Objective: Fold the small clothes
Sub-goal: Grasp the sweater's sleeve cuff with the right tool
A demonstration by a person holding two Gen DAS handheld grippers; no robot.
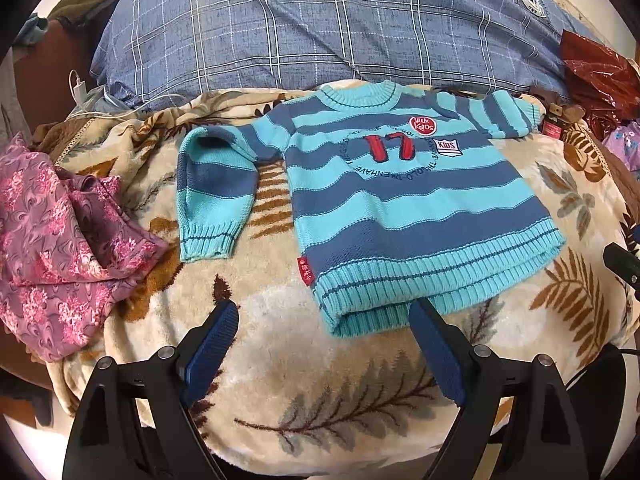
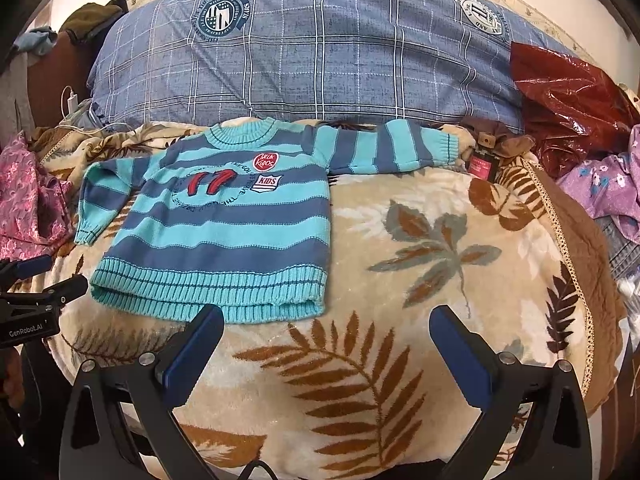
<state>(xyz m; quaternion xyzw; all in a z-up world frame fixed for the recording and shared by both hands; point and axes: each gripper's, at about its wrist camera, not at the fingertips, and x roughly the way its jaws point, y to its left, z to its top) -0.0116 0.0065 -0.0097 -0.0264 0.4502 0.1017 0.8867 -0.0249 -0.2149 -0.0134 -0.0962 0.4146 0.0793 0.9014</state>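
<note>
A small knitted sweater [image 1: 400, 200] with turquoise and blue stripes and a red "17" lies face up and flat on a leaf-patterned blanket [image 1: 320, 380]. Its left sleeve [image 1: 216, 192] hangs down beside the body. Its right sleeve [image 2: 384, 150] stretches out sideways. My left gripper [image 1: 324, 312] stands open just short of the sweater's hem, nothing between its fingers. My right gripper [image 2: 324, 316] is also open, near the hem's right corner [image 2: 312, 304], over bare blanket [image 2: 400, 240]. The left gripper [image 2: 48, 276] shows at the left edge of the right wrist view.
A blue checked pillow [image 1: 320, 28] lies behind the sweater. Pink patterned cloth [image 1: 60, 240] is heaped at the left. A shiny red bag [image 2: 568, 100] and purple flowered fabric [image 2: 608, 184] sit at the right. A white charger and cable [image 1: 80, 92] lie at the back left.
</note>
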